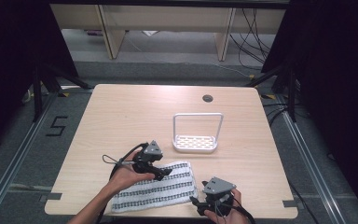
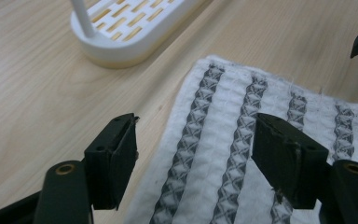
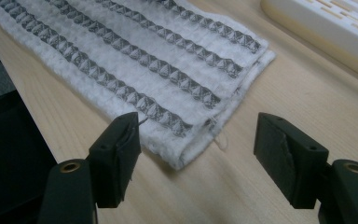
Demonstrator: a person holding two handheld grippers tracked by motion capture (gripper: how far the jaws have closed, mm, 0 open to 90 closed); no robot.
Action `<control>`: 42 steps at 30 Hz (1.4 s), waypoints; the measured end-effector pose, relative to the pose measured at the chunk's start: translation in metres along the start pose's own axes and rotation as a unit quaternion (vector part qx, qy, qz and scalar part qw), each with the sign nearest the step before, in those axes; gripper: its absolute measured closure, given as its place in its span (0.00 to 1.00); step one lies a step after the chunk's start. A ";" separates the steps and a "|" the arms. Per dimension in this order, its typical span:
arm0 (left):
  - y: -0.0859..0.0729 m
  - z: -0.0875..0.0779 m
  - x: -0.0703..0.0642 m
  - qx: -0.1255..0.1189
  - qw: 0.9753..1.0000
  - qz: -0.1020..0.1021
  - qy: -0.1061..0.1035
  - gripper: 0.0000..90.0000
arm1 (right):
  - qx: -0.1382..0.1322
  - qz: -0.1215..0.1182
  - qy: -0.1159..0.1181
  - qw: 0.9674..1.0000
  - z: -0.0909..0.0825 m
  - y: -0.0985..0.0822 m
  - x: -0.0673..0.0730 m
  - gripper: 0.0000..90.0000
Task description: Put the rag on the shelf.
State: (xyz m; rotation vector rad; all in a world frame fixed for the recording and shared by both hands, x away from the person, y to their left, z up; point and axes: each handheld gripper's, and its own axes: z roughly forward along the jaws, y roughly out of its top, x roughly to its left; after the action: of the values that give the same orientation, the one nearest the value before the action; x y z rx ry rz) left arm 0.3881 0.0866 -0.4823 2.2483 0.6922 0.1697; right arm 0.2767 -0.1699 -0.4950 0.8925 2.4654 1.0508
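Note:
A folded white towel with dark grey woven stripes [image 1: 156,187] lies flat near the table's front edge. My left gripper [image 1: 165,173] hovers over its upper middle, open, its jaws straddling the towel's [image 2: 242,121] far long edge with nothing between them [image 2: 193,158]. Open as well, my right gripper [image 1: 195,201] sits low at the towel's front right corner [image 3: 200,126]; its jaws [image 3: 198,158] frame that corner without touching it. A white slotted rack [image 1: 196,142] with a tall hoop handle stands beyond the towel.
The wooden table [image 1: 121,116] has a round cable hole [image 1: 207,98] at the back. The rack's base [image 2: 126,32] lies just past the towel; its edge [image 3: 326,32] is close to my right gripper. Black frame posts and cables surround the table.

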 end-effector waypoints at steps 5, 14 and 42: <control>0.010 0.016 0.002 0.018 1.000 0.017 -0.015 0.37 | 0.012 0.000 -0.002 1.000 0.003 -0.001 0.002 0.38; 0.016 0.034 0.003 0.035 0.999 0.029 -0.024 0.41 | 0.020 -0.005 0.001 1.000 0.009 -0.002 0.005 0.43; 0.035 0.064 -0.004 0.053 0.995 0.066 -0.044 0.67 | 0.028 -0.001 0.023 0.999 0.018 -0.005 0.001 0.59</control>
State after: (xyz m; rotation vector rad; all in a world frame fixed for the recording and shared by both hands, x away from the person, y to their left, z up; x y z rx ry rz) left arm 0.4208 0.0241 -0.5021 2.3896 0.5168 0.0999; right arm 0.2830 -0.1626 -0.5114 0.8915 2.5443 1.0183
